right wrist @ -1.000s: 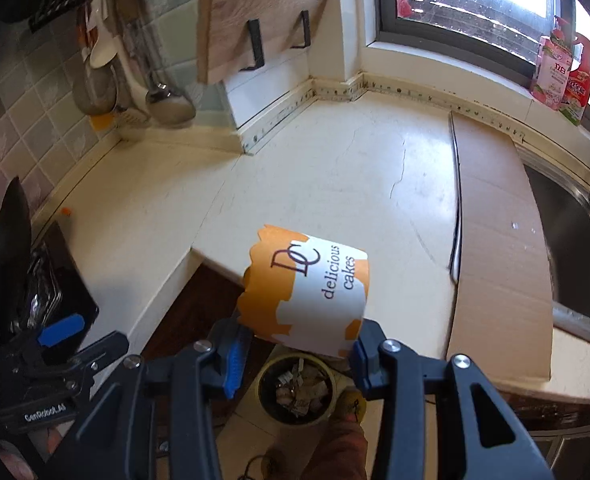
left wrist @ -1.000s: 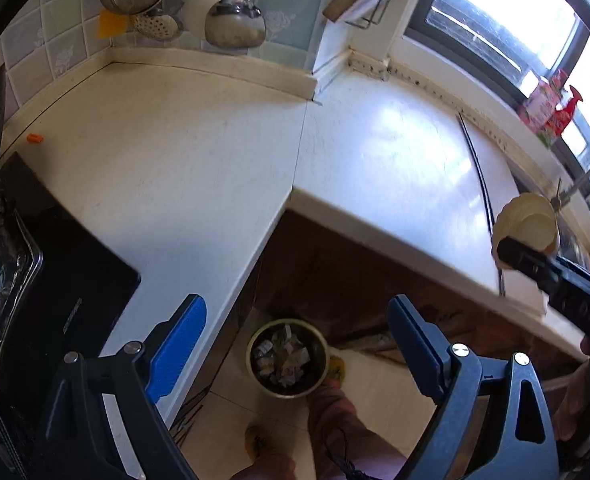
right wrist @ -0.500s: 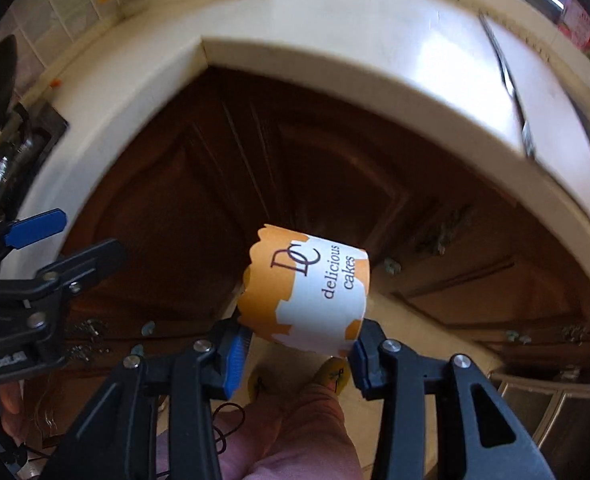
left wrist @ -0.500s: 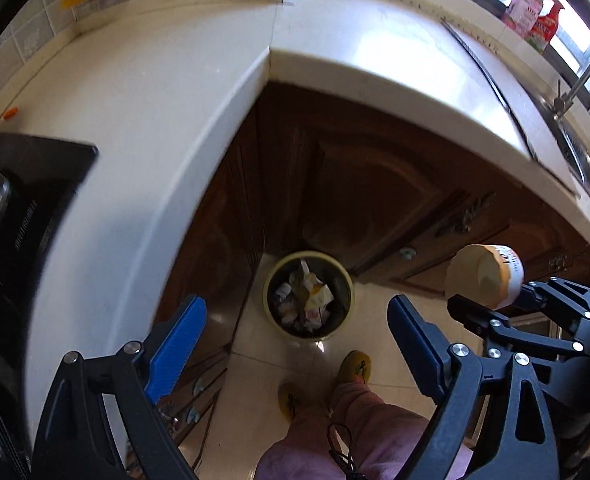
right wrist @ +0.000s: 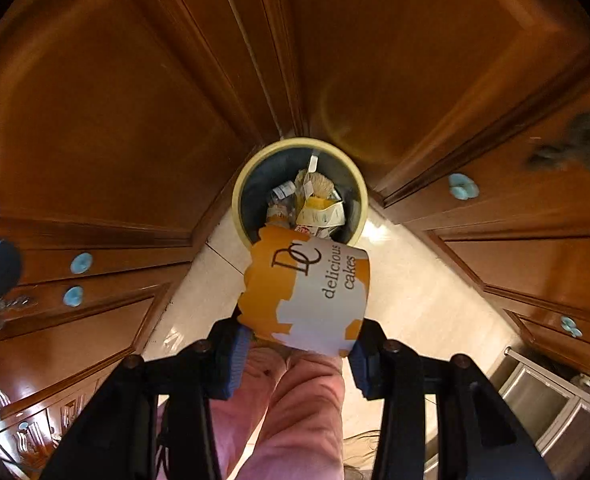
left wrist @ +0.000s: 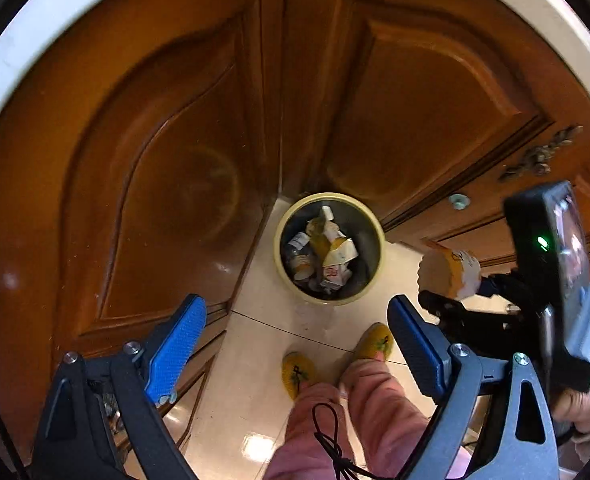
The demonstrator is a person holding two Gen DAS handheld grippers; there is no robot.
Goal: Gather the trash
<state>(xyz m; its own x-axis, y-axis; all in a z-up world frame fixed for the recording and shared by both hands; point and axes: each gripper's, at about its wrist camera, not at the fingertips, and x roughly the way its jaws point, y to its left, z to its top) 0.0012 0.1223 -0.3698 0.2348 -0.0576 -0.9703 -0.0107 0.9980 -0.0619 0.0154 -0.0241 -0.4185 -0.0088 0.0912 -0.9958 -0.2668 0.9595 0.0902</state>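
My right gripper (right wrist: pixel 301 348) is shut on an orange and white paper cake cup (right wrist: pixel 307 292) printed "delicious cakes". It holds the cup above the floor, just in front of a round yellow-rimmed trash bin (right wrist: pixel 357 200) that holds several scraps of paper and wrappers. In the left wrist view the cup (left wrist: pixel 449 274) and the right gripper (left wrist: pixel 483 292) are to the right of the bin (left wrist: pixel 377 264). My left gripper (left wrist: pixel 295 344) is open and empty, high above the floor in front of the bin.
Brown wooden cabinet doors (left wrist: pixel 167 160) meet in a corner right behind the bin. The white counter edge (left wrist: pixel 23 40) runs above them. The person's pink trousers (left wrist: pixel 335 420) and yellow slippers (left wrist: pixel 299 368) stand on the pale tiled floor (left wrist: pixel 263 308).
Both grippers have dropped from above the counter to below its edge, toward the bin. The bin is now larger and nearer in both views. The cup stays held in the right gripper.
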